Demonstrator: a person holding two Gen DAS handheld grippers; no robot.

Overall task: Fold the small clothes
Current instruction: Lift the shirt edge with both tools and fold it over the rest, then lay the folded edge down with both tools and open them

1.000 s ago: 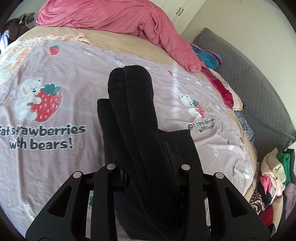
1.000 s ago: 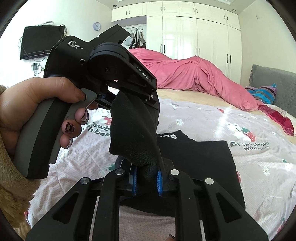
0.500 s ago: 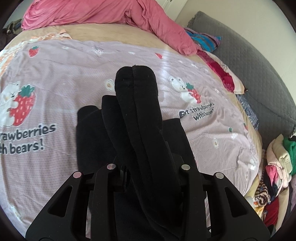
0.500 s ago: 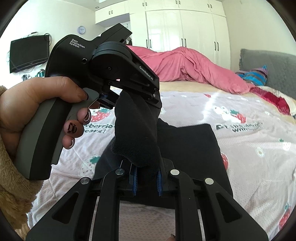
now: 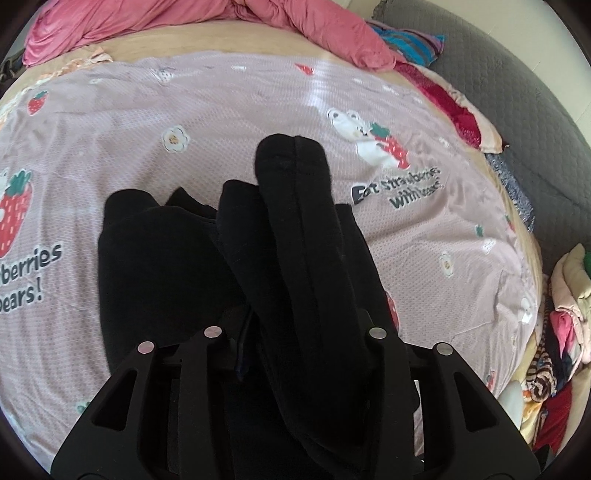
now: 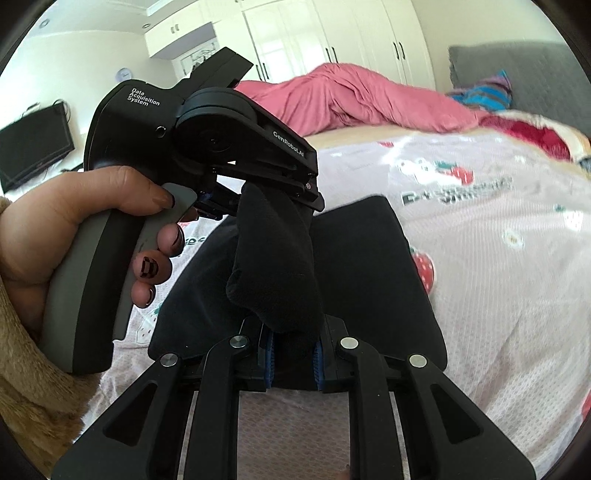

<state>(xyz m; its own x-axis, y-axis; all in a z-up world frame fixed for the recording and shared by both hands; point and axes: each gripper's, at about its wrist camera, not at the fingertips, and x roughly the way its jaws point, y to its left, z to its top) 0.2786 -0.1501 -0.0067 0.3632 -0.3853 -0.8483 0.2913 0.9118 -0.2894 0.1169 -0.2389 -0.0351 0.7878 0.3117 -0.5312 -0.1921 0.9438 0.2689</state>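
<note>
A black sock pair [image 5: 303,236] is held between both grippers above folded black garments [image 5: 159,258] on the bed. My left gripper [image 5: 295,332] is shut on one end of the socks; its fingertips are hidden by the cloth. My right gripper [image 6: 293,354] is shut on the other end of the socks [image 6: 277,266], its blue pads [image 6: 267,356] pinching the cloth. The left gripper's body [image 6: 207,147] and the hand holding it show in the right wrist view, just above the folded black garments [image 6: 369,266].
The bed has a pink strawberry-and-bear sheet [image 5: 258,103]. A pink duvet [image 5: 221,22] lies at the far end. A grey sofa [image 5: 517,92] and a clothes pile [image 5: 561,332] are at the right. Wardrobes [image 6: 332,40] and a TV [image 6: 33,144] stand behind.
Both grippers have moved together with the socks down and forward over the folded black garments, which now fill more of both views. Both grips are unchanged.
</note>
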